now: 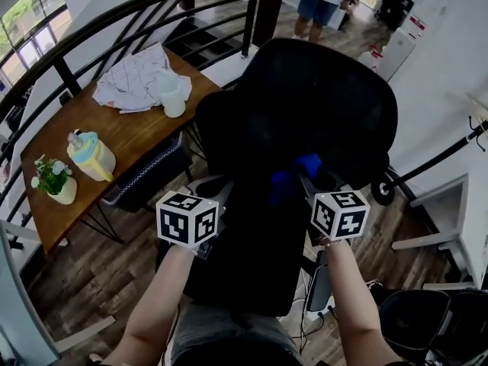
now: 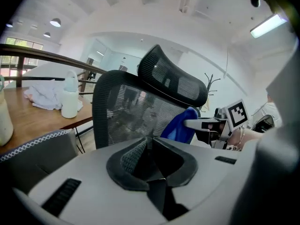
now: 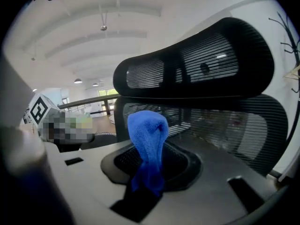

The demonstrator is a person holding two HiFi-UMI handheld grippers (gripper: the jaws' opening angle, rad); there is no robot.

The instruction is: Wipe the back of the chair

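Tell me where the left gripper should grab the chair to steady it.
Probably the backrest's solid side rim, nearest the left gripper. Come in from its outer side, jaws straddling the edge: the rim is a narrow upright band, while the mesh offers nothing to pinch.

Bright, even daylight from windows [image 1: 30,17] plus ceiling lights [image 2: 268,26]; black chair [image 1: 305,120] underexposed; gripper views fisheye-warped, corners vignetted.

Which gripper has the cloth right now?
The right gripper: its jaws are shut on the blue microfibre cloth, near the black mesh chair back. The left gripper jaws are shut on nothing.
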